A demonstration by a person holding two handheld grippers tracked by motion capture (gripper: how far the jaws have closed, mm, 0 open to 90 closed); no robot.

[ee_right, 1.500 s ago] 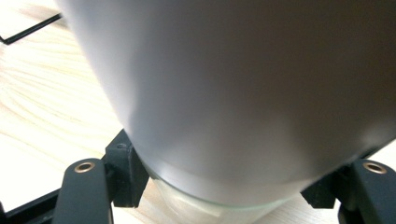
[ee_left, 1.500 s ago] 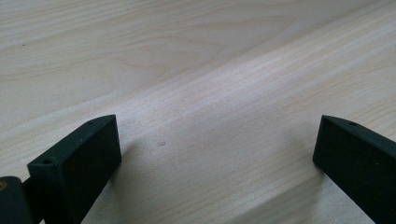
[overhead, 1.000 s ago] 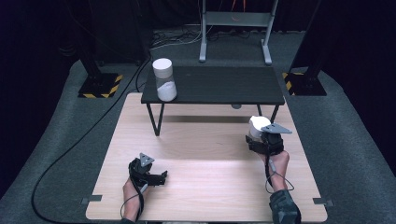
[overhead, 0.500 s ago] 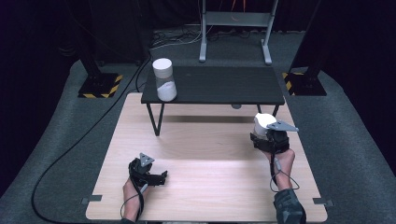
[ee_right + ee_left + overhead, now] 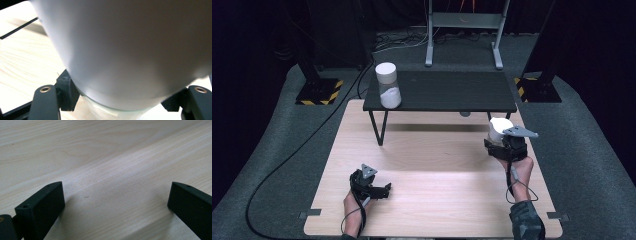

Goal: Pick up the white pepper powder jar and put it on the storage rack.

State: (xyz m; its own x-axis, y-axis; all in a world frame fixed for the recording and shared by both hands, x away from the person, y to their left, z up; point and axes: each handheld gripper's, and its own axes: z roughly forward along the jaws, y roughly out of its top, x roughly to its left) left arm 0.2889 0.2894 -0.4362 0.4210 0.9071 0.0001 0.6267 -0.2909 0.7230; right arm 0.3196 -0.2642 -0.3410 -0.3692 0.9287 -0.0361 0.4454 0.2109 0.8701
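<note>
A white jar (image 5: 498,129) is in my right gripper (image 5: 499,142), which is shut on it above the right side of the wooden table (image 5: 437,210). In the right gripper view the jar (image 5: 130,50) is very close, and both black jaws press on its lower part, where a clear glass base shows. A second white jar (image 5: 387,85) stands upright at the left end of the low black shelf table (image 5: 452,92). My left gripper (image 5: 383,191) rests on the wood at the front left. It is open (image 5: 116,202), with bare wood between its jaws.
The black shelf table stands on thin legs across the back of the wooden table, with a gap beneath it. Dark carpet surrounds the table. A metal stand (image 5: 462,30) and black posts with yellow-striped bases (image 5: 318,92) stand behind. A cable (image 5: 287,165) runs along the floor at left.
My right gripper has lifted the jar a little and carried it slightly to the right. The left gripper has kept still.
</note>
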